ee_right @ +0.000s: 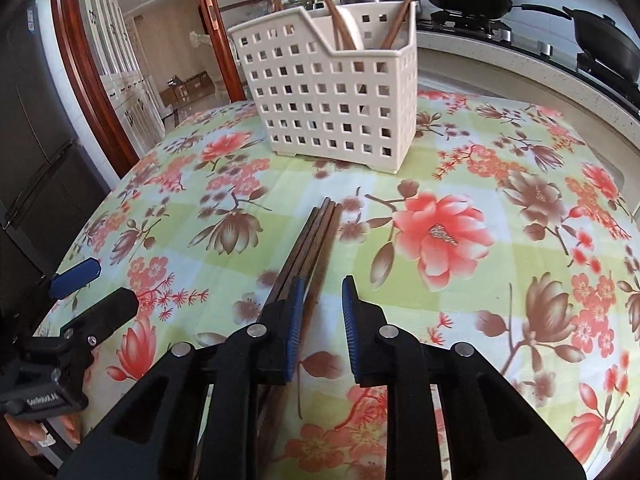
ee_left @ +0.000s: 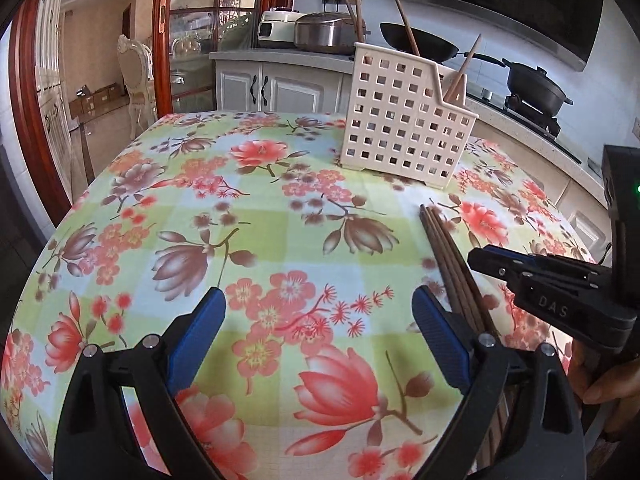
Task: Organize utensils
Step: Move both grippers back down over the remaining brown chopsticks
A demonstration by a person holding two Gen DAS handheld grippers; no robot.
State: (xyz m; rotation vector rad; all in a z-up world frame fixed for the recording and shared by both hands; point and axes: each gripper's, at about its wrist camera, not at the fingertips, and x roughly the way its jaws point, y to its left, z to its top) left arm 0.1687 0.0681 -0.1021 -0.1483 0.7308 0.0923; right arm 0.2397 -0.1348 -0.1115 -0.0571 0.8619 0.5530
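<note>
A bundle of dark wooden chopsticks is seen lying flat on the flowered tabletop, short of its middle on the near side, with the long axis running from the near edge toward the white perforated holder that stands further in, well apart from the bundle's far ends. Several chopsticks are already stood upright in that holder.

The right claw is pointed along that same axis, so the sticks run lengthwise under and past its left pad; only one or two appear within the narrow gap, and the rest lie just outside it. The gap is seen to be small, and no pad is clearly pressed on wood, so nothing is judged to be held yet.

The left claw is spread wide and empty, with the bundle just beyond its right finger. The right claw is therefore the nearer one, and a slight shift toward the bundle is judged necessary before closing.
</note>
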